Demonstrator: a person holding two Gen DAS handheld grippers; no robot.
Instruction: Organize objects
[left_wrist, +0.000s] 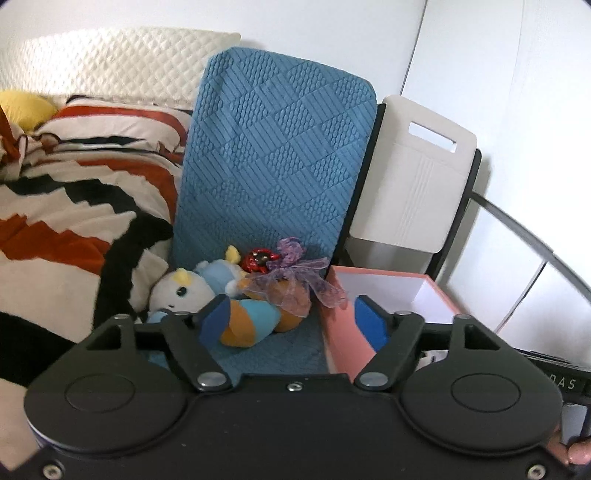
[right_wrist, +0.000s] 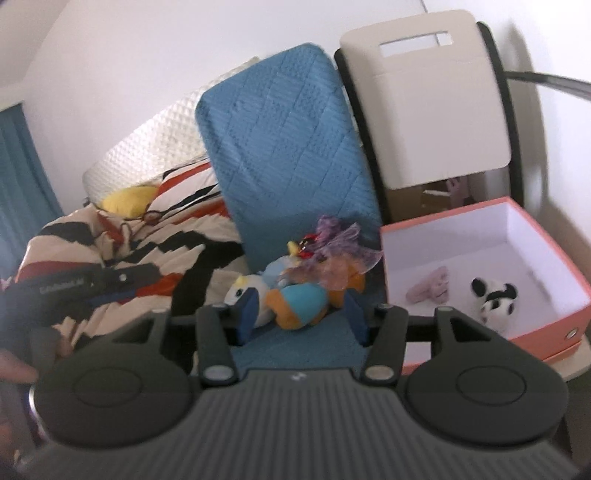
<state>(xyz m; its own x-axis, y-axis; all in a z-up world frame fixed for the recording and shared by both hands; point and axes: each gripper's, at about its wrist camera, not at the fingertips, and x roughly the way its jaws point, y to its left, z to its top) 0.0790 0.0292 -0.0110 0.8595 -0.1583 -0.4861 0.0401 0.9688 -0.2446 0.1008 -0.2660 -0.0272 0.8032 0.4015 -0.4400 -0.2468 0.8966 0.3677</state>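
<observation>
White walls close off a bed corner where a blue quilted mat (left_wrist: 273, 155) covers the seat and runs up behind it, with a striped blanket (left_wrist: 74, 206) bunched to one side.

Nearest the cameras, the left tool (left_wrist: 293, 323) stands well open with nothing between its pads, and the right tool (right_wrist: 301, 314) is partly open and likewise empty.

Just beyond their tips, on the mat, lies a small heap of soft toys. A plush bird (left_wrist: 207, 291) with a white head and blue-and-orange body lies on its side. Touching it from behind are an orange toy (right_wrist: 347, 284) wrapped in purple ribbon (left_wrist: 303, 269) and a small red charm (left_wrist: 258, 260).

The bird looks light and squashy, so it should give under the pads and not slip. Its round body seems the best place to pinch, since the head or a wing would flop. The ribbon is thin and may snag or drag its neighbours along.

Beside the heap sits an open pink box (right_wrist: 554, 266), already holding a pink toy (right_wrist: 430, 286) and a black-and-white toy (right_wrist: 493, 295). It is probably where the rest should go. Behind it stands a beige chair back (left_wrist: 417, 177).
</observation>
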